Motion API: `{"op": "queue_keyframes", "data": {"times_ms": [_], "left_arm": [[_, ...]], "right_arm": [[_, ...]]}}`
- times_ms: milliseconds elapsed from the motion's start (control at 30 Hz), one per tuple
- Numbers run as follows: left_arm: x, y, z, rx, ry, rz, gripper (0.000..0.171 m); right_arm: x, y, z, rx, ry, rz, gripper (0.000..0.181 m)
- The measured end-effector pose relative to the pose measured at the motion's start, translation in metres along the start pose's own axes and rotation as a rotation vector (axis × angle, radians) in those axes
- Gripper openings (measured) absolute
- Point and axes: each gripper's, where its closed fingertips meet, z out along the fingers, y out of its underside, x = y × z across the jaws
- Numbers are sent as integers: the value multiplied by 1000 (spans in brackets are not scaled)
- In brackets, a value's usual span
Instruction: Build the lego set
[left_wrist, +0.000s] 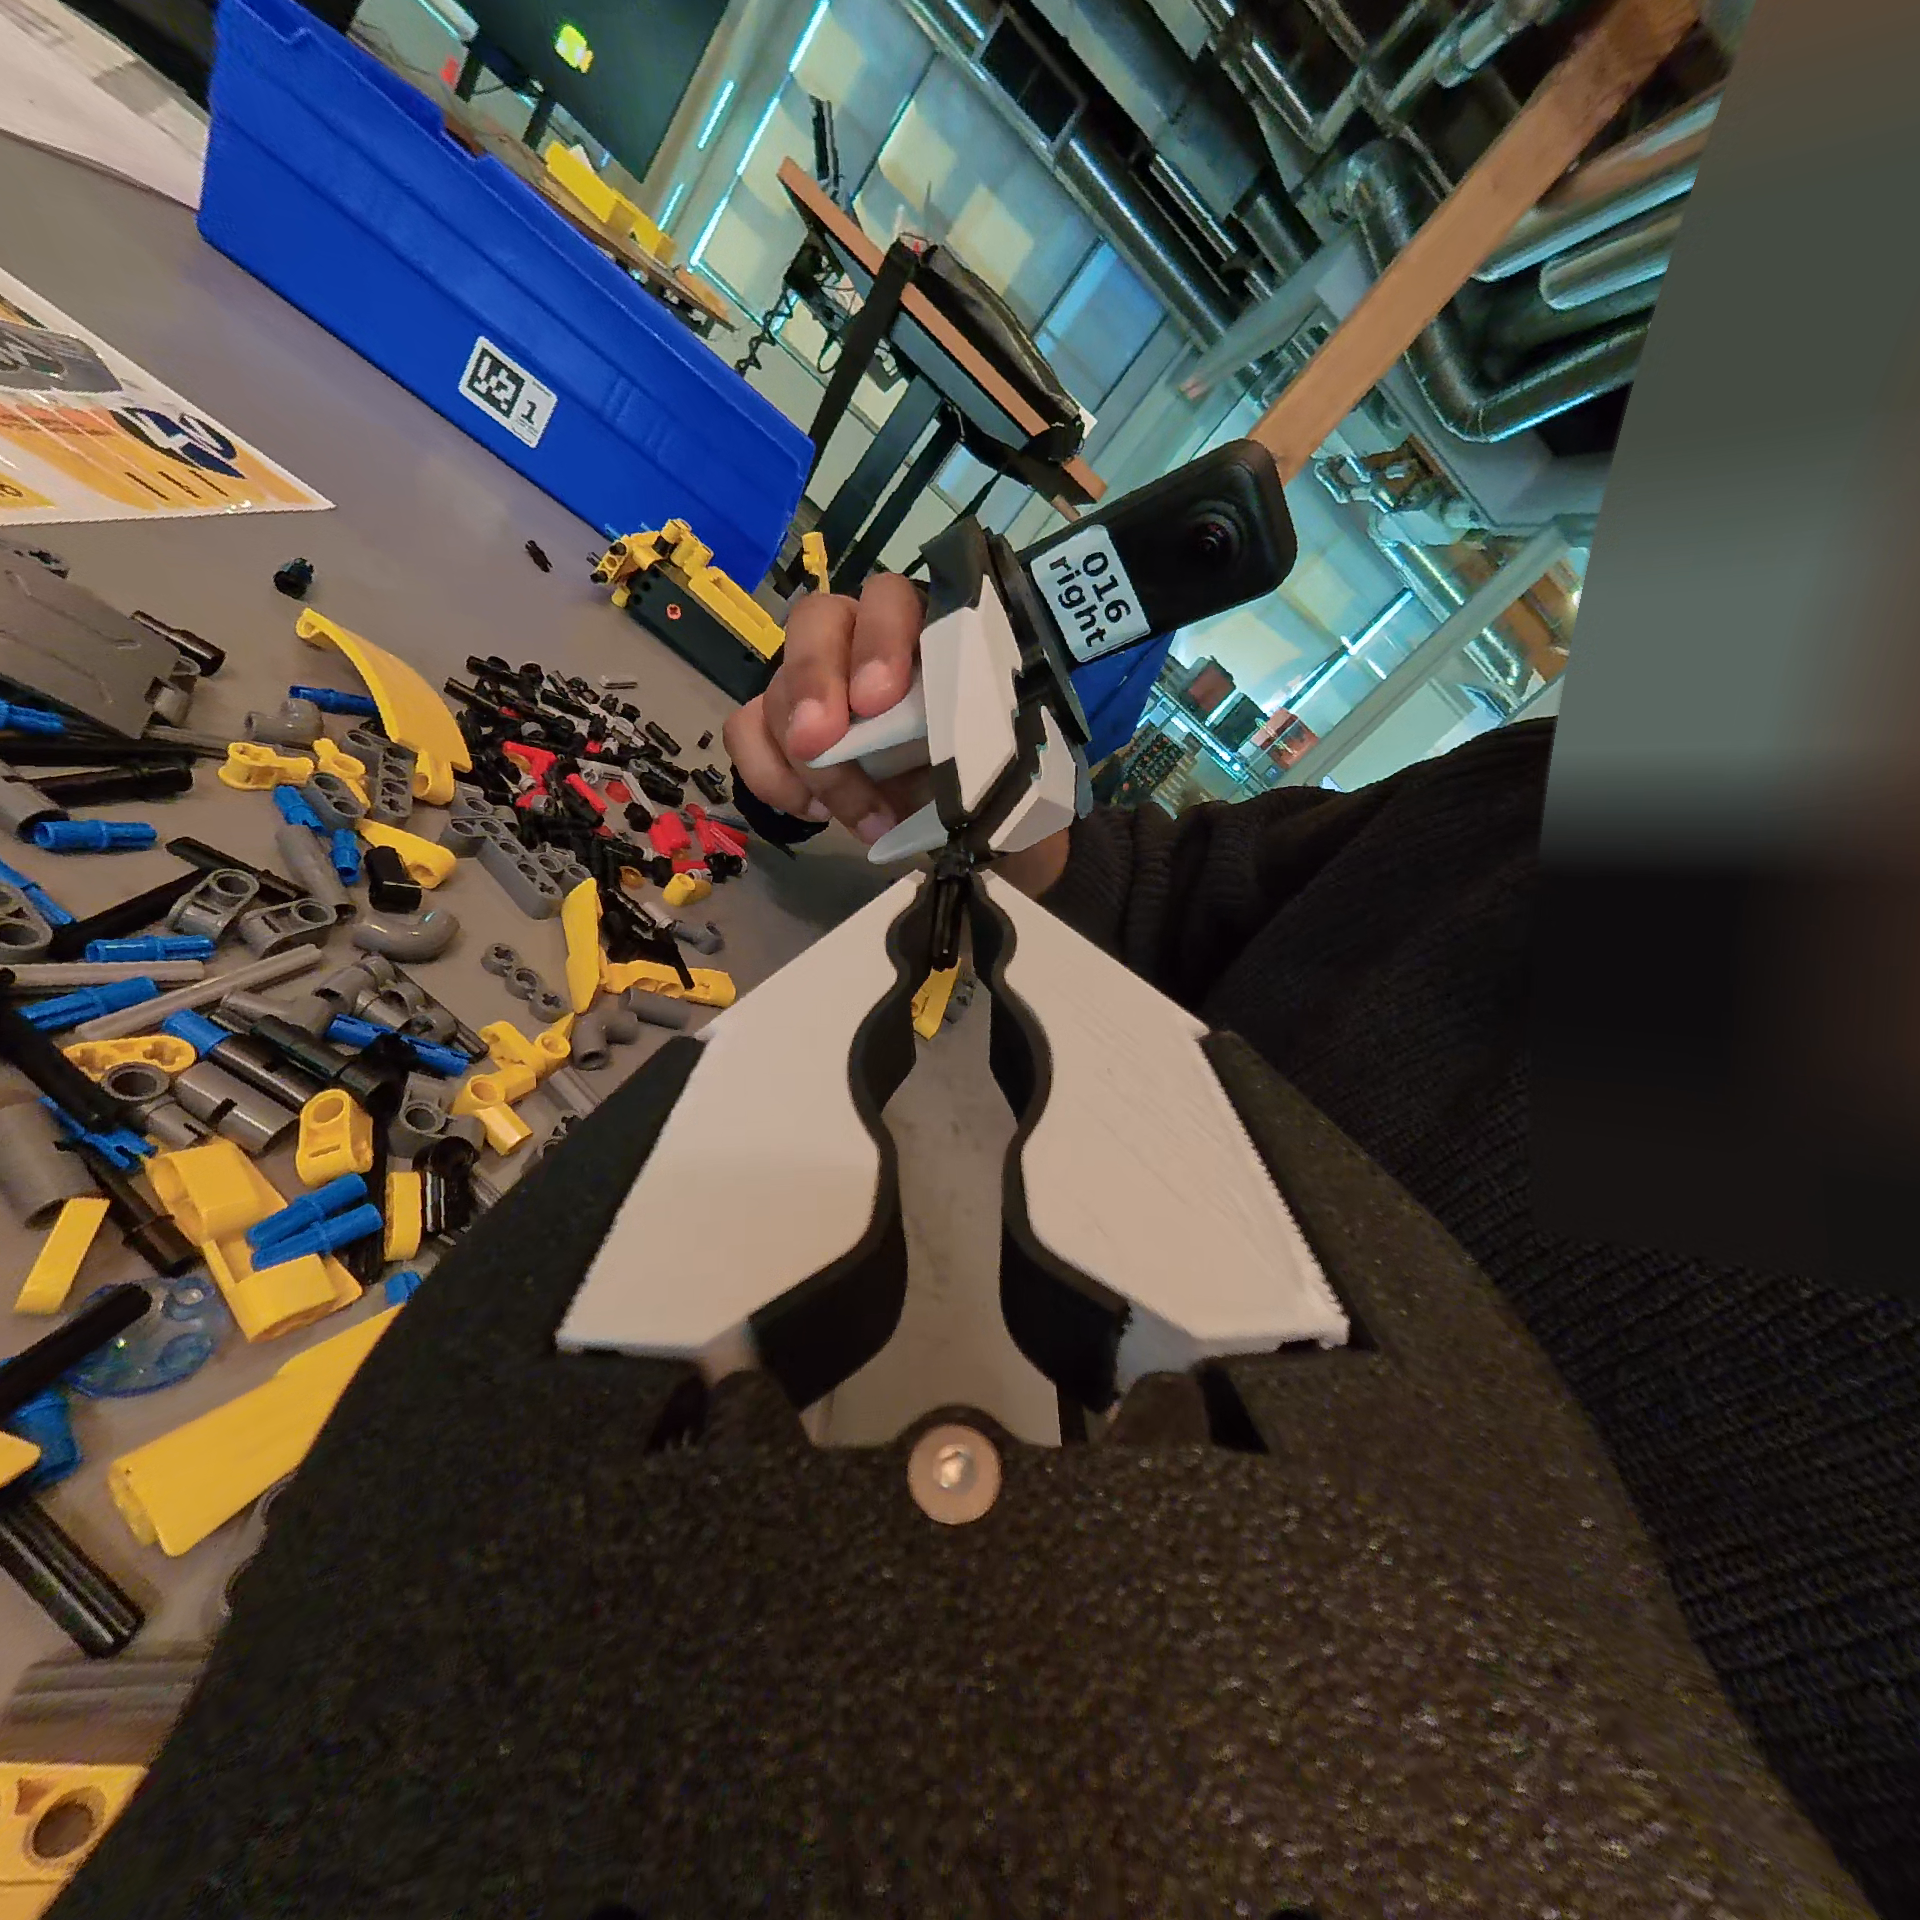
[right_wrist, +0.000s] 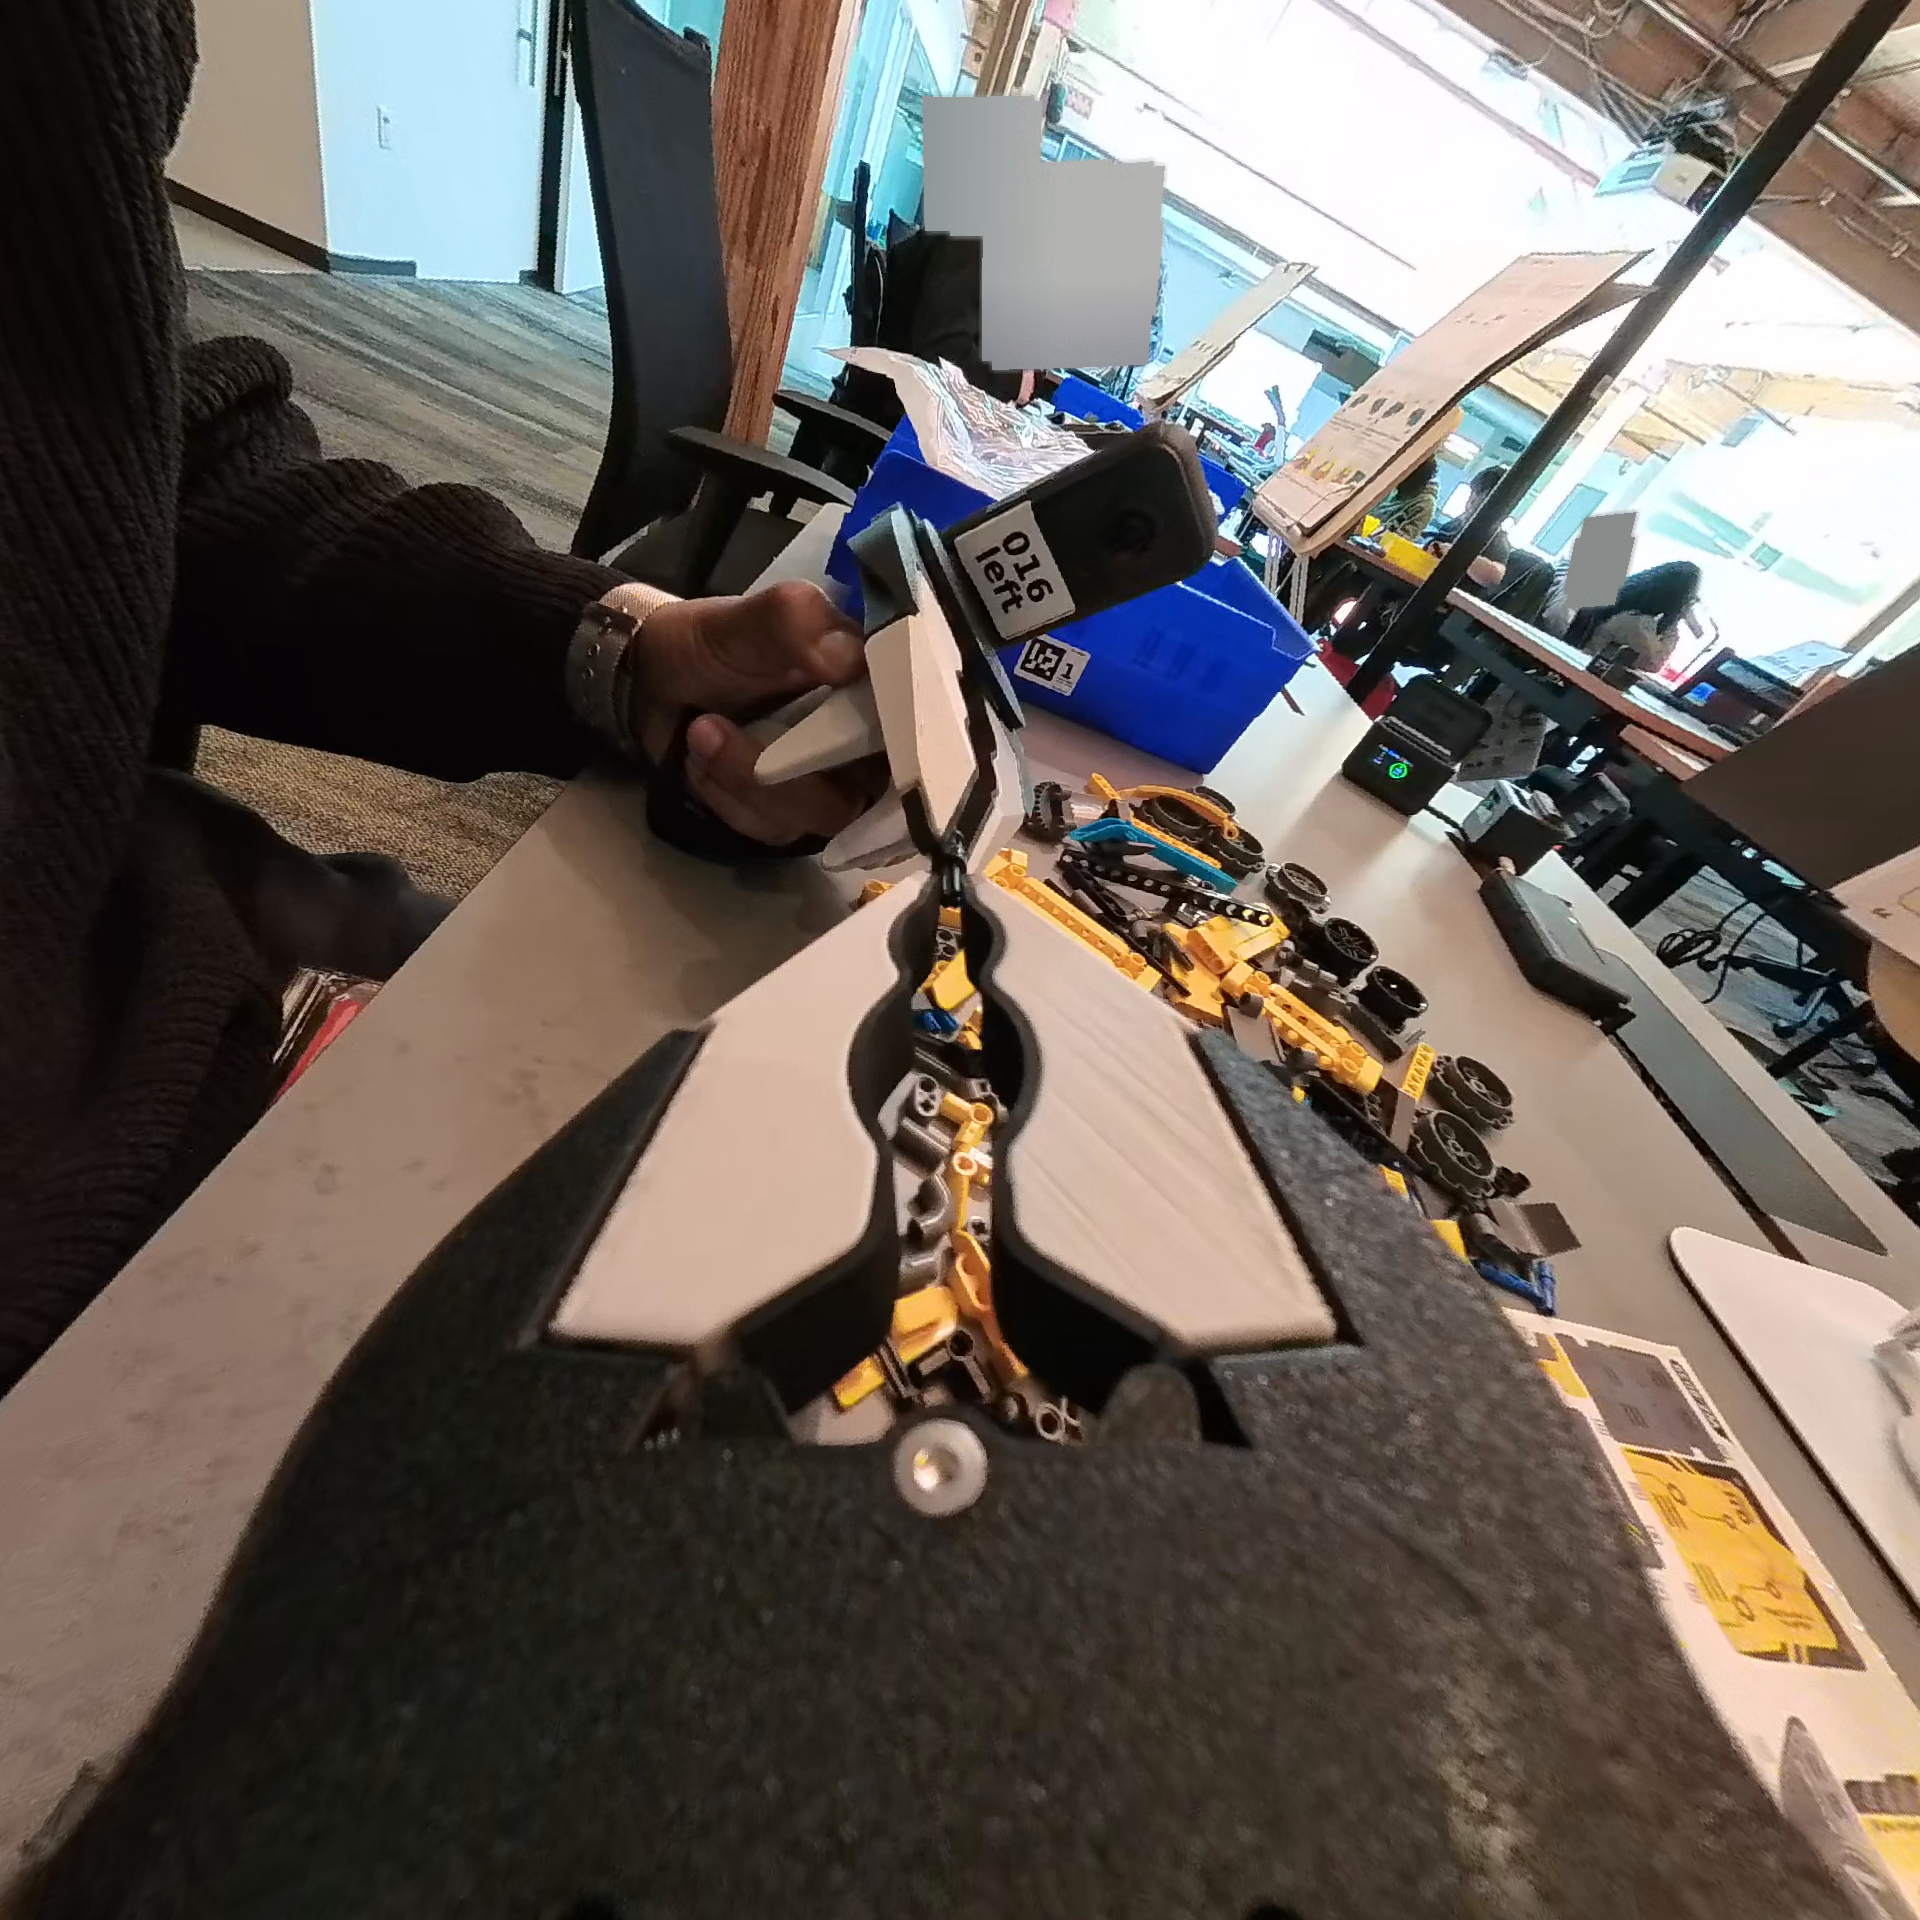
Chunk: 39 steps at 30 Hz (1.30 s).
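My left gripper (left_wrist: 948, 885) and my right gripper (right_wrist: 953, 896) meet tip to tip above a grey table (right_wrist: 582, 966). Both are shut on a small slim black connector piece (left_wrist: 945, 920), which also shows in the right wrist view (right_wrist: 954, 883). Each grips one end of it, and it hangs in the air between the tips. The right gripper (left_wrist: 966, 831) shows in the left wrist view, held by a hand (left_wrist: 831, 707). The left gripper (right_wrist: 940, 840) shows in the right wrist view, held by a hand (right_wrist: 748, 675) in a dark sleeve.
Many loose yellow, grey, blue, black and red building parts (left_wrist: 312, 987) lie on the table below. A blue bin (left_wrist: 468, 312) stands at the back, with a small yellow-and-black assembly (left_wrist: 686, 592) before it. Black wheels (right_wrist: 1455, 1101), printed sheets (right_wrist: 1714, 1558) and a black device (right_wrist: 1413, 758) lie to the right.
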Motion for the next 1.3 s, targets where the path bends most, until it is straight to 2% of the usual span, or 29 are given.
{"op": "queue_keyframes", "data": {"times_ms": [667,1167,1300], "left_arm": [[2,1,1,-1,8,8,5],[5,0,1,7,39,-22,5],[6,4,3,-12,48,-23,5]], "right_arm": [[-2,2,1,-16,4,-38,4],[-2,-1,2,-19,-16,27,3],[1,-5,3,23,8,48,4]]}}
